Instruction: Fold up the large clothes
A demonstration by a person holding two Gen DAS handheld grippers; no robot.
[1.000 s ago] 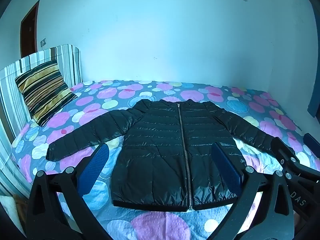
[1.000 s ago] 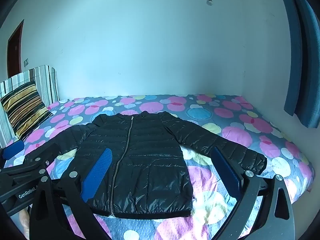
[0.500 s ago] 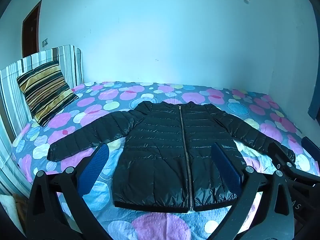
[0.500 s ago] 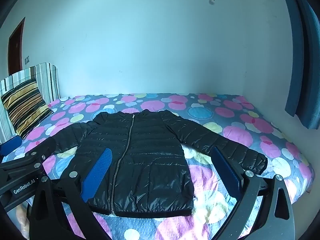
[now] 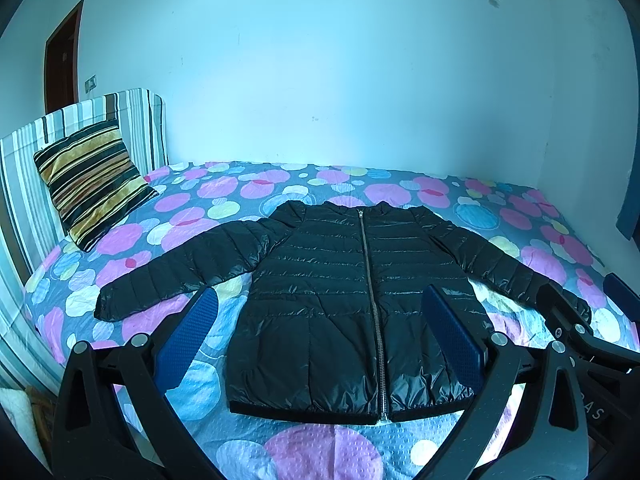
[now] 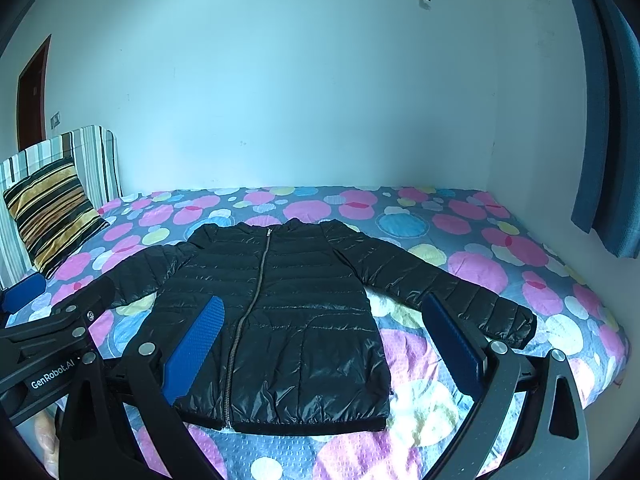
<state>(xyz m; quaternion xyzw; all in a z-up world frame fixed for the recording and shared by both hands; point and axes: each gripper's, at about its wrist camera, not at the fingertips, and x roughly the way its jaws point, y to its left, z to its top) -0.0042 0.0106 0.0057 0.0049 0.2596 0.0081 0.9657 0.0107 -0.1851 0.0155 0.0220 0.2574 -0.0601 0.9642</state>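
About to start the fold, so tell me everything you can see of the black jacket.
The black jacket is a shiny quilted puffer, seemingly nylon, zipped shut along a silver centre zip. It lies flat, front up, on the spotted bedspread, collar toward the wall, dark banded hem nearest the cameras, both sleeves spread outward and slightly down. Only the bedspread touches it; the left gripper and right gripper hover open above, holding nothing.

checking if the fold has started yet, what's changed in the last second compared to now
Both grippers drew back a little and lifted, so the black puffer jacket sits slightly lower and farther in each view. Nothing was gripped or released: the left gripper and right gripper stay open above the near hem. The jacket stays flat, zipped, sleeves spread on the spotted bedsheet; the striped pillow has not moved.
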